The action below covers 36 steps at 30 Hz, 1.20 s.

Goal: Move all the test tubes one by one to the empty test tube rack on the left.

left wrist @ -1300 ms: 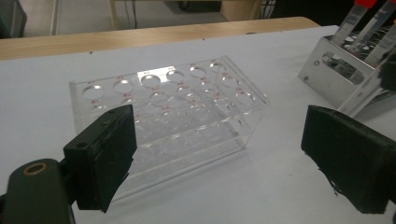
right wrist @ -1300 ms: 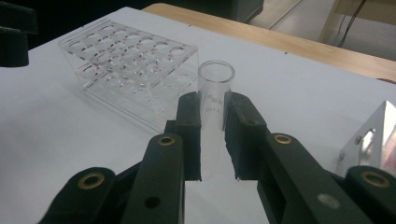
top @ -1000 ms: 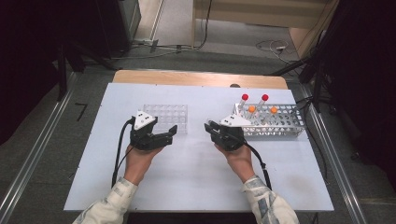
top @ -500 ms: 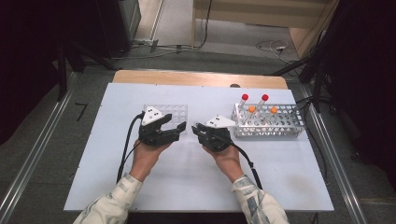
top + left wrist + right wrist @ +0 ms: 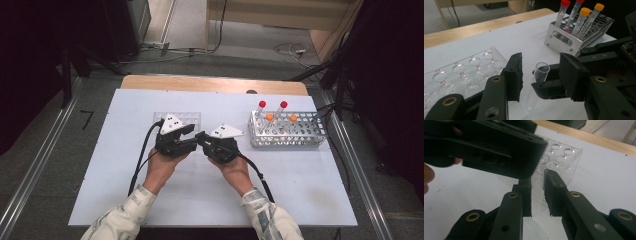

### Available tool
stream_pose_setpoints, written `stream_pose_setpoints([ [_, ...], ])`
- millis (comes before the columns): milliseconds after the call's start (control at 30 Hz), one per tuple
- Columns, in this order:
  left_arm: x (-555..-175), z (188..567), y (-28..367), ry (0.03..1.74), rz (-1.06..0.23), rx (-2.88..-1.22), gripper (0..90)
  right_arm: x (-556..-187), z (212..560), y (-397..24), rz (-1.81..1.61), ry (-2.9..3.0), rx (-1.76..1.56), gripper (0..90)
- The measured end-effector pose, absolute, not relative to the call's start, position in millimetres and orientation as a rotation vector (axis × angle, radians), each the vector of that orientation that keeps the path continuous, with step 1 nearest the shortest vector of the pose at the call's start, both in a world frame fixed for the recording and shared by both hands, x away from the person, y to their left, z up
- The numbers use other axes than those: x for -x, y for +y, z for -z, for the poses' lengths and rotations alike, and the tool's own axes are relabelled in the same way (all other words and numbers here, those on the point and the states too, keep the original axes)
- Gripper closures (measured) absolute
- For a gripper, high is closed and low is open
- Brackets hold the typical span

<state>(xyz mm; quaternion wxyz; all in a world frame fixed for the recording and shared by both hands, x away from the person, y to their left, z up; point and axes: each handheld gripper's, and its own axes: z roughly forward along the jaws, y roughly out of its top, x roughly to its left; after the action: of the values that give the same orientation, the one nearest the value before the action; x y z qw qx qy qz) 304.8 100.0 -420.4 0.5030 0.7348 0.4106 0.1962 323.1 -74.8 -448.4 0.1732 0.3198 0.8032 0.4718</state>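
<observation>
Clear uncapped test tube (image 5: 537, 86) sits clamped in the right gripper (image 5: 202, 138), mid-table beside the clear plastic rack (image 5: 461, 77). Left gripper (image 5: 541, 75) jaws gape wide around the tube, not touching.

Both tongs, left tongs (image 5: 192, 136) and right tongs (image 5: 202, 139), are black with brass-ringed pivots, grey triangular top plates and trailing black cables; sleeves (image 5: 122, 220) are pale, patterned.

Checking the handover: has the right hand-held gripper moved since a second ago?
Yes. The right hand-held gripper moved left, away from the metal tube rack, toward the clear plastic rack.
</observation>
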Motion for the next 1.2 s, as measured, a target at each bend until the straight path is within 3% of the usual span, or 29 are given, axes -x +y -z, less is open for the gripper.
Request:
stream_pose_setpoints([
  [500,-307,423,98,1.025,-0.472,-1.815,74.3,-320,450,-71,-1.322,2.269,-0.882,73.8],
  [733,-308,423,96,1.029,-0.480,-1.813,76.9,-320,450,-73,-1.319,2.272,-0.881,72.6],
  [800,-308,423,95,1.029,-0.497,-1.819,77.0,-321,450,-73,-1.322,2.276,-0.879,70.9],
  [833,-309,423,94,1.026,-0.508,-1.821,77.0,-322,450,-75,-1.331,2.300,-0.877,62.7],
  [1033,-311,419,96,1.035,-0.507,-1.805,77.0,-323,450,-82,-1.333,2.334,-0.875,49.5],
  [1200,-312,408,97,1.028,-0.520,-1.773,77.0,-323,447,-90,-1.337,2.334,-0.877,48.0],
])
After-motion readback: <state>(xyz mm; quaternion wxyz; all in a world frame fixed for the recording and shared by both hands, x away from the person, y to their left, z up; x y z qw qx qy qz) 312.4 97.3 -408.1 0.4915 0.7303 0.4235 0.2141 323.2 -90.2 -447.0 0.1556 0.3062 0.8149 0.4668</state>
